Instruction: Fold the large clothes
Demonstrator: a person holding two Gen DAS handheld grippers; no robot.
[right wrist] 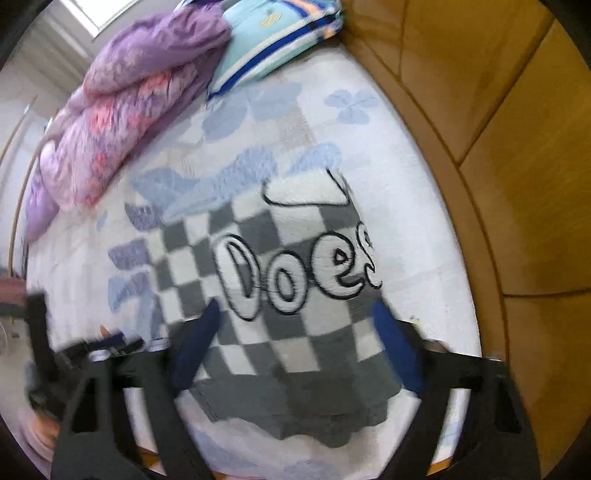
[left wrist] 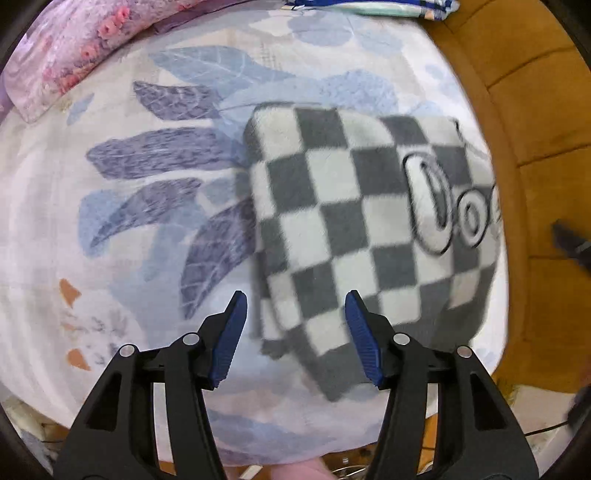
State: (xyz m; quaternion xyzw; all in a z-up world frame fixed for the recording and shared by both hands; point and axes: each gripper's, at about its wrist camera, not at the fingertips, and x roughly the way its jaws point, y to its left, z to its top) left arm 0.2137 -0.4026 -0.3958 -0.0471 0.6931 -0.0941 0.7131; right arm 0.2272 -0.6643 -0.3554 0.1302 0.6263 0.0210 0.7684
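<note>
A grey-and-white checkered fleece garment (left wrist: 354, 221) with looped black-outlined lettering lies folded into a compact rectangle on the bed; it also shows in the right wrist view (right wrist: 280, 295). My left gripper (left wrist: 295, 306) is open and empty, hovering over the garment's near left corner. My right gripper (right wrist: 295, 314) is open and empty above the garment's near edge. The left gripper's black body shows blurred at the lower left of the right wrist view (right wrist: 74, 354).
The bed sheet (left wrist: 110, 229) is white with blue and purple leaf prints. A purple-pink floral quilt (right wrist: 122, 110) and a folded light blue striped cloth (right wrist: 273, 33) lie at the far end. A brown wooden floor (right wrist: 517, 184) runs along the bed's right side.
</note>
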